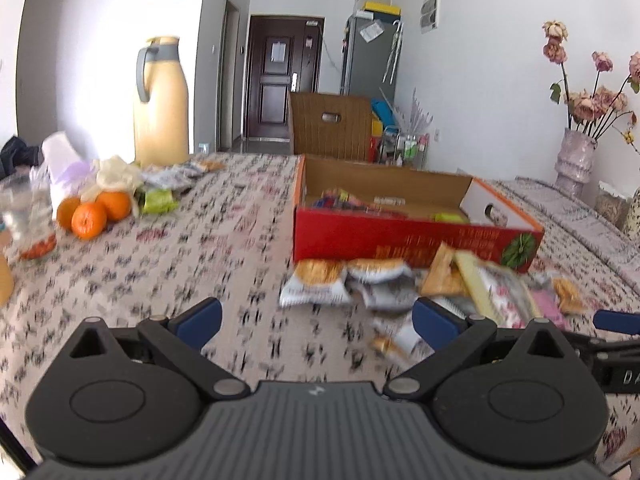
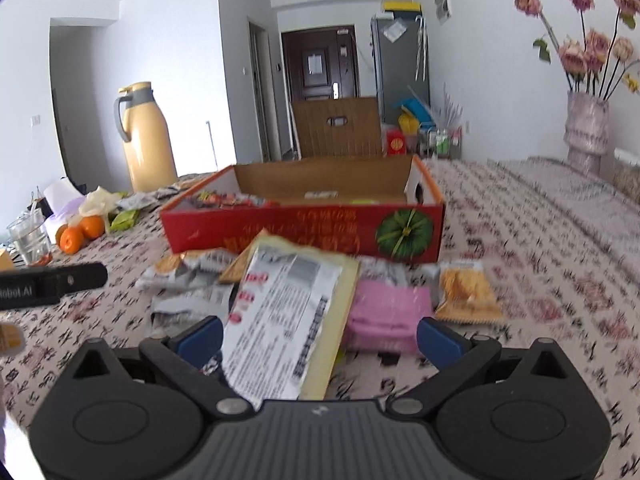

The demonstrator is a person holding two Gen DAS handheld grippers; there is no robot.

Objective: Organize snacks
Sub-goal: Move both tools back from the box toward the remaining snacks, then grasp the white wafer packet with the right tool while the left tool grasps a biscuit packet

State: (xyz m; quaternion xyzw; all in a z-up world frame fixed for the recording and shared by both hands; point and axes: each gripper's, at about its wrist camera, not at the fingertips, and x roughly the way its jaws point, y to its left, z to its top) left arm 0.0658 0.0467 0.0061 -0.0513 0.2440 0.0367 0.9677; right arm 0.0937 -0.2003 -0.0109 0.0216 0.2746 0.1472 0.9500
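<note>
The flat pale-yellow snack packet with a white printed label [image 2: 292, 312] lies tilted between the spread fingers of the right tool [image 2: 320, 338] — the left tool [image 1: 316, 320] is released too.

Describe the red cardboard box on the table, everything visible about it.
The red cardboard box is a shallow, open-topped tray: glossy red outside with blurred gold lettering and a green pumpkin picture on its front wall, orange rim, plain brown card inside. One end wall has a hand hole. It sits flat on the patterned tablecloth. A few snack packets lie inside, mostly at one end. More loose packets lie on the cloth against its front wall.
</note>
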